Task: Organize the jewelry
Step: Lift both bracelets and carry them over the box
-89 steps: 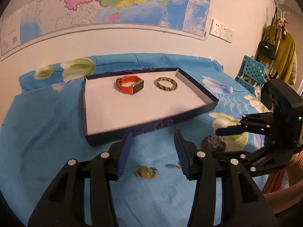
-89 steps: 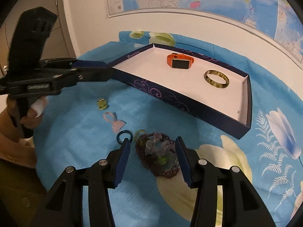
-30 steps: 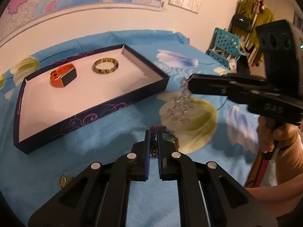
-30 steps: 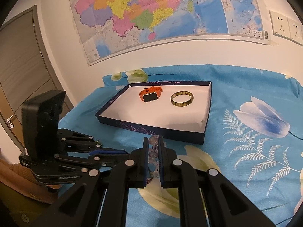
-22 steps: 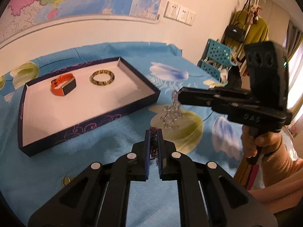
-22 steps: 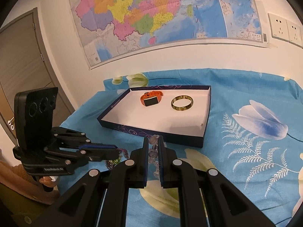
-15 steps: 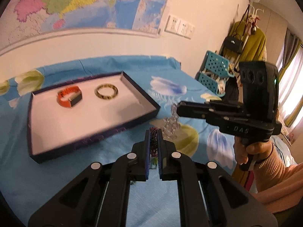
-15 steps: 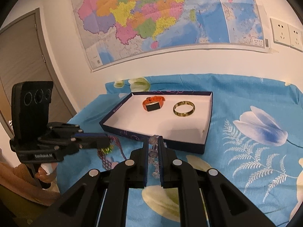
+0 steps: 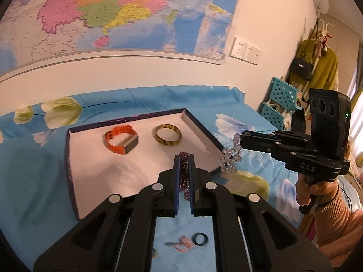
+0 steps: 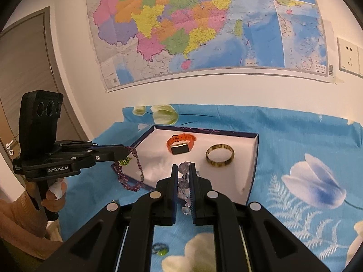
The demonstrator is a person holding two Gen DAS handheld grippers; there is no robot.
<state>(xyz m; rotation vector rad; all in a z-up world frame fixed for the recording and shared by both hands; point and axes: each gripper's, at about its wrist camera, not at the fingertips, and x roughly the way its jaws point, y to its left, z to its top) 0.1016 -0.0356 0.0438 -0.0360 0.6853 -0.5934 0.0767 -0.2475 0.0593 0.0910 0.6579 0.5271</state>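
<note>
Left wrist view: left gripper (image 9: 184, 158) was clamped on a purple beaded strand (image 9: 184, 174), limp and light, dangling over the near edge of the tray (image 9: 72, 172). Tray held an orange smartwatch (image 9: 121, 139) and a bangle (image 9: 167, 134) by its far edge.

Right wrist view: right gripper (image 10: 183, 166) pinched a clear crystal bracelet (image 10: 185, 182) at its top, beads hanging loose. Probably slippery and chip-prone, so set down gently.

Purple bead necklace (image 9: 184, 174) and clear crystal strand (image 9: 230, 158) dangling above tray (image 9: 199, 125) with orange watch (image 9: 121, 138), bangle (image 9: 167, 134)
</note>
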